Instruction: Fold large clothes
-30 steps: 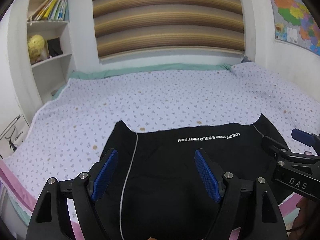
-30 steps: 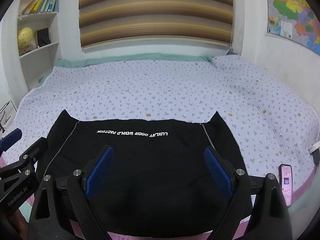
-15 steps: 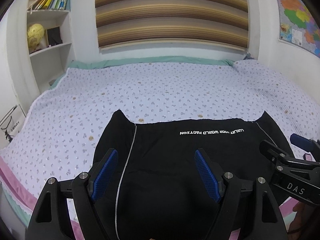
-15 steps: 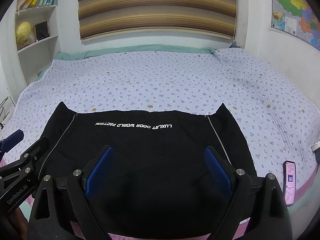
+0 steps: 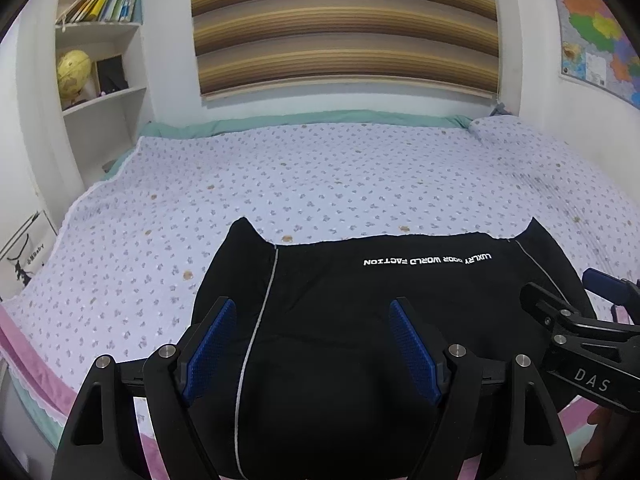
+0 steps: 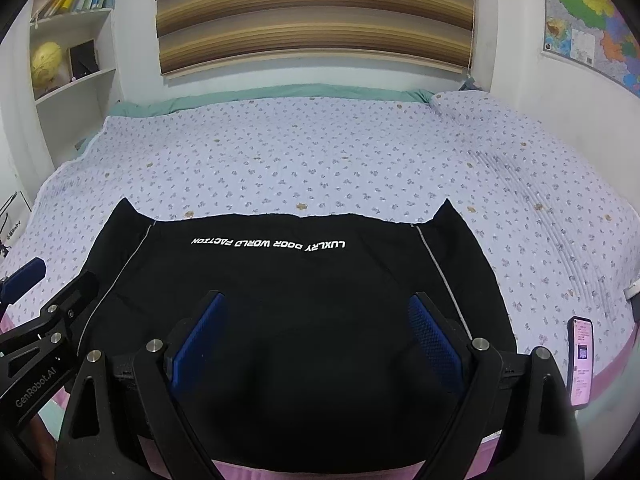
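A big bed (image 5: 320, 184) fills the room. It has a pale sheet with tiny flowers, a green edge at the far side and a pink edge near us. A striped brown blind (image 5: 344, 28) hangs on the wall behind it. A white shelf (image 5: 100, 96) stands at the left with books (image 5: 108, 0) and a yellow globe (image 5: 72, 70). A colorful map (image 5: 596, 36) hangs on the right wall.

The black garment (image 6: 288, 300) lies flat on the near side of the bed, with a bit hanging over the pink edge. Its far edge is straight, and two corners stick up like little ears. White letters near that edge look upside down and say "LUXLRY DOOR WORLD FACTION". A thin pale line runs down each side.

The left gripper (image 5: 312, 344) is held above the left part of the garment, its blue pads spread wide with nothing between them. The right gripper (image 6: 316, 336) is above the middle of the garment, wide too and holding nothing. One gripper's side says "DAS" and the other says "GenRobot.AI".

A phone (image 6: 581, 360) with a lit screen lies on the sheet to the right of the garment.
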`<action>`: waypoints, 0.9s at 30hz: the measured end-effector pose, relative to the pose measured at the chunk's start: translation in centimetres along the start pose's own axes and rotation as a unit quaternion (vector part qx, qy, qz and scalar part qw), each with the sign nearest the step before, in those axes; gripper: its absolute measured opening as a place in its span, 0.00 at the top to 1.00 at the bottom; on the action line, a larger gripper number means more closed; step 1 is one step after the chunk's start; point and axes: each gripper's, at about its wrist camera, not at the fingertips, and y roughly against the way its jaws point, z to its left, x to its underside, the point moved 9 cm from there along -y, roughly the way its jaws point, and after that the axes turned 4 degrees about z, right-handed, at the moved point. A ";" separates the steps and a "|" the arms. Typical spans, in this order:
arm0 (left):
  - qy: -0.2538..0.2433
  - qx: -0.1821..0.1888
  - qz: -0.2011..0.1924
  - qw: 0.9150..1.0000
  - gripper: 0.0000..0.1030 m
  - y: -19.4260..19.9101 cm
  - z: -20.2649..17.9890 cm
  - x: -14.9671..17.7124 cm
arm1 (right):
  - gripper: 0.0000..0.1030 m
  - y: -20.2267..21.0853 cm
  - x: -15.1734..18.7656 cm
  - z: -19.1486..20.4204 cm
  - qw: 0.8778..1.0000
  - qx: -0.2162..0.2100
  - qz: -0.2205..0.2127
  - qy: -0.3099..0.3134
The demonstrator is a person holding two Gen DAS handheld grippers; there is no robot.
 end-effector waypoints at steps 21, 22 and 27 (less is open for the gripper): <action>0.003 -0.003 0.010 1.000 0.22 0.0 0.2 0.4 | 0.09 0.3 0.1 0.2 1.000 -0.003 -0.001 0.002; 0.002 -0.001 0.012 1.000 0.22 0.0 0.2 0.5 | 0.10 0.3 0.1 0.3 1.000 -0.003 -0.001 0.001; 0.001 -0.006 0.013 1.000 0.22 0.0 0.2 0.6 | 0.09 0.2 0.2 0.3 1.000 -0.004 0.001 0.000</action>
